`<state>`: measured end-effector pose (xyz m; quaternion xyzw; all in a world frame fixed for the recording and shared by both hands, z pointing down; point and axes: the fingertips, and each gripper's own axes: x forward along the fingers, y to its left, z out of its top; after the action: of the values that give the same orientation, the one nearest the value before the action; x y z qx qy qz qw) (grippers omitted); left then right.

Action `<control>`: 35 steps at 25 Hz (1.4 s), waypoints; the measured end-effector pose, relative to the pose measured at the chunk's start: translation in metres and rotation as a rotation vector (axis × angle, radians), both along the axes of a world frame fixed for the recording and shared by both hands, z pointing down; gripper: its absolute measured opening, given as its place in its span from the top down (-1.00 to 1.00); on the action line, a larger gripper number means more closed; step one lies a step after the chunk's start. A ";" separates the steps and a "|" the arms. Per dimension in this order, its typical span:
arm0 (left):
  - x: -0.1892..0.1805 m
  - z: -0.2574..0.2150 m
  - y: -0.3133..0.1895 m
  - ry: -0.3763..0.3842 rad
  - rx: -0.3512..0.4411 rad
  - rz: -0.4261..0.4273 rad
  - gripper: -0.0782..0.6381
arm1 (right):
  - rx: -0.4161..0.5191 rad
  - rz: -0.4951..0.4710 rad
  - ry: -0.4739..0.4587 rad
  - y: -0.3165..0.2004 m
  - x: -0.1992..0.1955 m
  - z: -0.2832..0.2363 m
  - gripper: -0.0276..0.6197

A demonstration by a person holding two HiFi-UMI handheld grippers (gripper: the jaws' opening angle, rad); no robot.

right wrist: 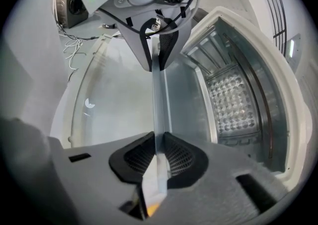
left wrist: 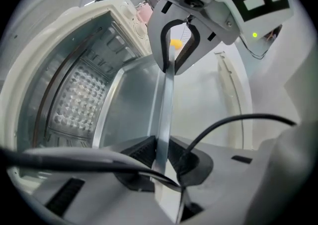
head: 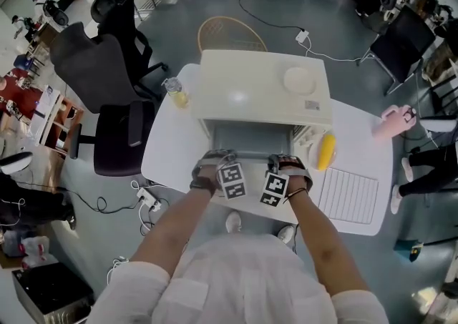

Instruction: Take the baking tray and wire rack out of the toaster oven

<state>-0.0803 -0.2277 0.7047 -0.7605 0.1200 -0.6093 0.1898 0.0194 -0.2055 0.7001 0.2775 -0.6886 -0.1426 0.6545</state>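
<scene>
Fingers (left wrist: 140,152) of the left gripper (left wrist: 162,150) are pinching the front rim of the baking tray (left wrist: 130,101), which is sitting in the toaster oven's (head: 262,90) open mouth. The right gripper (right wrist: 158,155) is clamping the same rim alongside. Bare white table (head: 169,149) is lying left, office chairs (head: 118,136) crowding its edge. The wire rack (head: 350,195) is lying right. Hands are hiding the tray's front from above.

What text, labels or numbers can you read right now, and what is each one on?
No word or number is readable in any view.
Small label on top of the toaster oven: too small to read.
Left marker cube and right marker cube: black-and-white square patterns, not lettering.
</scene>
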 end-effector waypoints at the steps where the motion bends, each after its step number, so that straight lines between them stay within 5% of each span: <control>1: 0.000 -0.001 0.003 -0.001 0.001 -0.002 0.60 | 0.002 -0.001 0.000 0.003 0.000 -0.001 0.73; 35: -0.006 -0.016 0.073 0.045 0.132 0.003 0.64 | 0.163 -0.062 0.027 0.072 -0.008 -0.019 0.78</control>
<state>-0.0863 -0.1545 0.6883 -0.7598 0.1631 -0.5827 0.2378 0.0116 -0.1337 0.6807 0.3065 -0.6743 -0.2223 0.6341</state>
